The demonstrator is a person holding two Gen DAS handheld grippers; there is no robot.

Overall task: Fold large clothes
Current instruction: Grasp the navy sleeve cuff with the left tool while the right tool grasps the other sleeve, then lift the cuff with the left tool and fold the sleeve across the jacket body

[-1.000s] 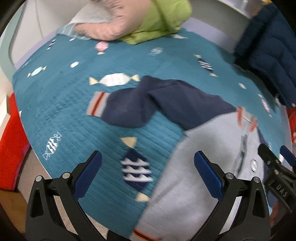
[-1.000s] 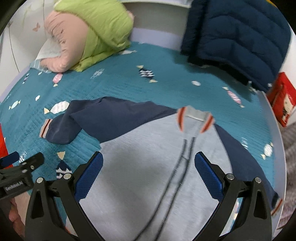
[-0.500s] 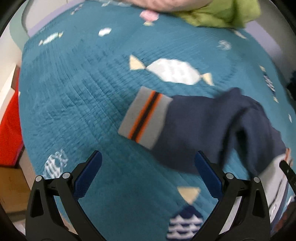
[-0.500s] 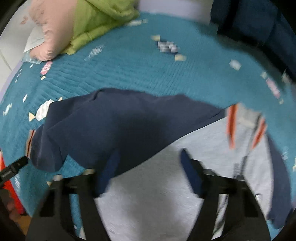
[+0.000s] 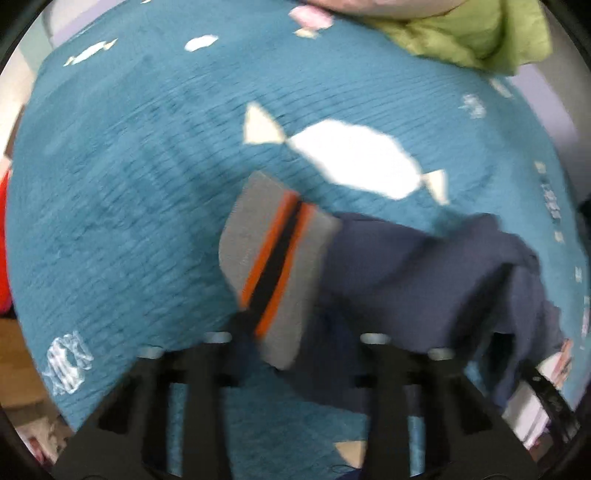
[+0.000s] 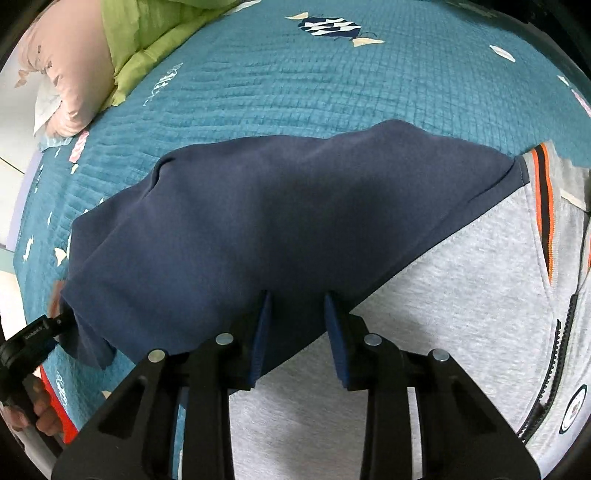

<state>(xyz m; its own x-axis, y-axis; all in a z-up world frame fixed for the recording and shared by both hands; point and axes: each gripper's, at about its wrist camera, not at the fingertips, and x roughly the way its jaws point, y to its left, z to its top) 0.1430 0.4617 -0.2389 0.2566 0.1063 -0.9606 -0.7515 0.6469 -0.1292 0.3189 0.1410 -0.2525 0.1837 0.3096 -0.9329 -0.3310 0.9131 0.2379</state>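
A grey jacket [image 6: 461,295] with navy sleeves lies on a teal bedspread [image 6: 314,85]. In the left wrist view the navy sleeve [image 5: 406,273] ends in a grey cuff [image 5: 273,258] with orange and black stripes. My left gripper [image 5: 295,339] is shut on the lower end of that cuff, its fingertips hidden by cloth. In the right wrist view my right gripper [image 6: 297,325] has its jaws narrowed on the lower edge of the navy sleeve [image 6: 258,221] near the shoulder seam. The left gripper [image 6: 33,336] shows at the sleeve's far left end.
A pink pillow [image 6: 66,66] and green bedding [image 6: 147,33] lie at the head of the bed; the green bedding [image 5: 472,33] also shows in the left wrist view. The jacket's zip and badge [image 6: 576,402] lie at the right. A red object [image 5: 3,258] sits beyond the bed's left edge.
Both grippers moved down and forward onto the sleeve and went from wide open to closed: the left on the striped cuff, the right on the sleeve's lower edge.
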